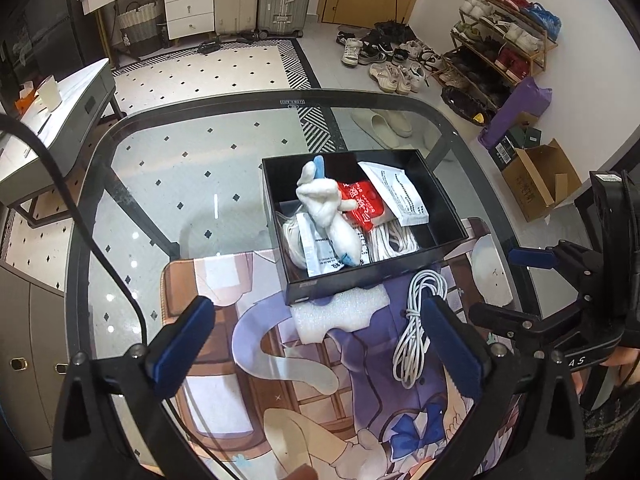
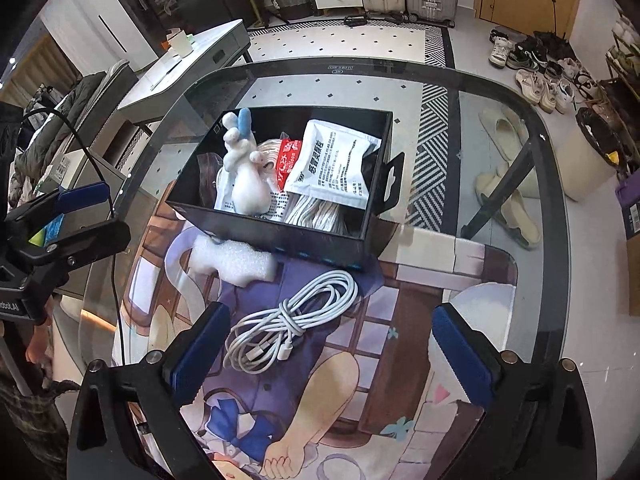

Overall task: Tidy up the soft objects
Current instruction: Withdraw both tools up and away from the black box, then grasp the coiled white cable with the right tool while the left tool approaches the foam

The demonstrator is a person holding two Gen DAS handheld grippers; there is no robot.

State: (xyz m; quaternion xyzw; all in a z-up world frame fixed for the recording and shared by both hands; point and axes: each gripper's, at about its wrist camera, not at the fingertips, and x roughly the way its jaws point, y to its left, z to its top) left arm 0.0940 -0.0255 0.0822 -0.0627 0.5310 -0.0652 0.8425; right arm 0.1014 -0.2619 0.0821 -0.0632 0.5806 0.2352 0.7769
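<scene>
On the glass table, my black box already holds a plush toy, packets and cord; a white cable and a foam piece lie just outside it, apparently still to pack. Both my left claw and right claw hang released, empty.

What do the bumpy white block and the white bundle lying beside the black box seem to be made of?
The block looks like packing foam: matte, pebbled surface, a notch cut in one edge. The bundle looks like a plastic-sheathed charging cable: smooth, slightly glossy cord, coiled and wrapped round itself. The box looks like matte cardboard.
</scene>
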